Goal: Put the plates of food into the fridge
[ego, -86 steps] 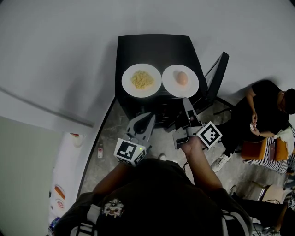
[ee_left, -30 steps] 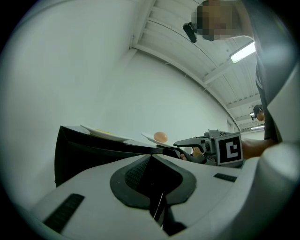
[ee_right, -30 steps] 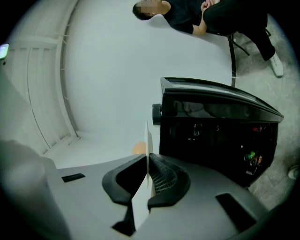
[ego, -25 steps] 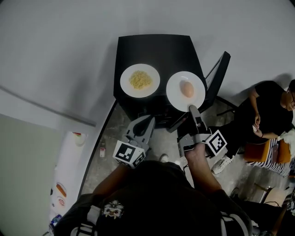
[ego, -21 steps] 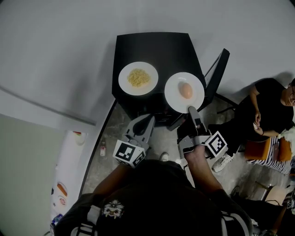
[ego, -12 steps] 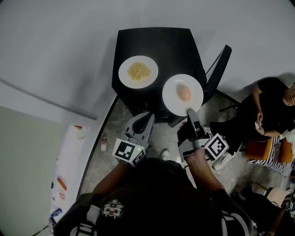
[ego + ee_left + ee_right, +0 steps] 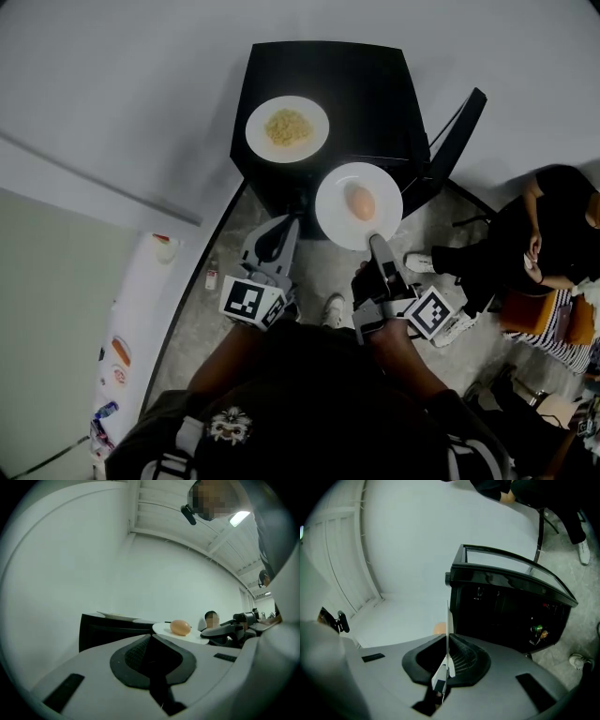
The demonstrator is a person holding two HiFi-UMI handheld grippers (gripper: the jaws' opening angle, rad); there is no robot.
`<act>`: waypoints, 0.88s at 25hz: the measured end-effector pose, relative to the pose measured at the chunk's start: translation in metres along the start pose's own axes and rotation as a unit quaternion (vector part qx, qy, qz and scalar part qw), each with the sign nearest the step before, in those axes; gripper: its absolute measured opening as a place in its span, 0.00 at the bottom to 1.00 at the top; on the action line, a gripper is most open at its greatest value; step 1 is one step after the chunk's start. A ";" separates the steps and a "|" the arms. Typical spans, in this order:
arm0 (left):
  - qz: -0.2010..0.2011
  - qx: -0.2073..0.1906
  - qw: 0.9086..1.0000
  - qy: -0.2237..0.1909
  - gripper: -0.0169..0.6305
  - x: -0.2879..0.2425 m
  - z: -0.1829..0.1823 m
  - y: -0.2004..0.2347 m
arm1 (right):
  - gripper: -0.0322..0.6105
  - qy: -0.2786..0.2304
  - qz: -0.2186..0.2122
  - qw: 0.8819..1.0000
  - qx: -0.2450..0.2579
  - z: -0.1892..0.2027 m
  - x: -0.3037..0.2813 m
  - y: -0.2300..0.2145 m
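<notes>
Clamping the near rim of the plate with the egg (image 7: 336,212), the right gripper (image 7: 373,241) presses both jaws on the thin white edge, which stands edge-on between the pads in the right gripper view. The egg (image 7: 361,202) lies on the plate's middle, beyond the fingertips. This plate hangs at the front edge of the black cabinet (image 7: 375,84). The left gripper (image 7: 281,232) is closed on nothing, beside it. Farther out, the plate of noodles (image 7: 315,131) rests on the cabinet.
</notes>
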State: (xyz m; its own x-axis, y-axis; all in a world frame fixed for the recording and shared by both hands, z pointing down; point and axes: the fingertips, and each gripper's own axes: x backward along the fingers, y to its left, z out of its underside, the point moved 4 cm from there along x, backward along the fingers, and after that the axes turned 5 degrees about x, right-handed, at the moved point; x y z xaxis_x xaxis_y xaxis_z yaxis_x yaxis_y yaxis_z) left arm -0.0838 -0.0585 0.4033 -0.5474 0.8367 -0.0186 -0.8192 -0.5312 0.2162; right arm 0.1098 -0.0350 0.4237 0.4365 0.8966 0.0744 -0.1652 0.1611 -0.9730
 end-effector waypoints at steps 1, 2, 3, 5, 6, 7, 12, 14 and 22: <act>-0.004 -0.001 1.000 -0.002 0.06 0.000 0.000 0.001 | 0.11 0.004 0.002 1.000 0.000 0.002 0.002 -0.003; -0.008 0.000 1.000 -0.004 0.06 0.000 0.000 0.003 | 0.11 0.007 0.004 1.000 0.001 0.005 0.003 -0.006; -0.011 0.000 1.000 -0.005 0.06 0.001 0.001 0.004 | 0.11 0.010 0.007 1.000 0.000 0.007 0.005 -0.010; -0.017 0.002 1.000 -0.002 0.06 0.002 0.005 0.006 | 0.11 0.014 0.015 1.000 -0.002 0.010 0.009 -0.019; -0.019 0.003 1.000 0.000 0.06 0.002 0.008 0.007 | 0.11 0.016 0.019 1.000 -0.003 0.011 0.010 -0.024; -0.021 0.004 1.000 0.002 0.06 0.003 0.010 0.008 | 0.11 0.017 0.024 1.000 -0.004 0.012 0.011 -0.029; -0.029 0.010 0.999 0.015 0.06 0.009 0.025 0.007 | 0.11 0.020 0.049 0.999 -0.004 0.014 0.016 -0.055; -0.030 0.012 0.999 0.021 0.06 0.011 0.029 0.007 | 0.11 0.019 0.058 0.998 -0.002 0.013 0.015 -0.066; -0.025 0.015 0.999 0.028 0.06 0.018 0.032 0.007 | 0.11 0.008 0.083 0.997 -0.003 0.010 0.001 -0.094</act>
State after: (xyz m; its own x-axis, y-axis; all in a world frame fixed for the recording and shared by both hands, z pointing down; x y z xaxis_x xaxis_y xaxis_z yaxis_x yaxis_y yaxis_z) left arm -0.0938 -0.0425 0.4355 -0.5152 0.8529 -0.0844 -0.8408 -0.4839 0.2426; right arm 0.1173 -0.0450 0.5170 0.4171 0.9044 -0.0904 -0.2309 0.0093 -0.9729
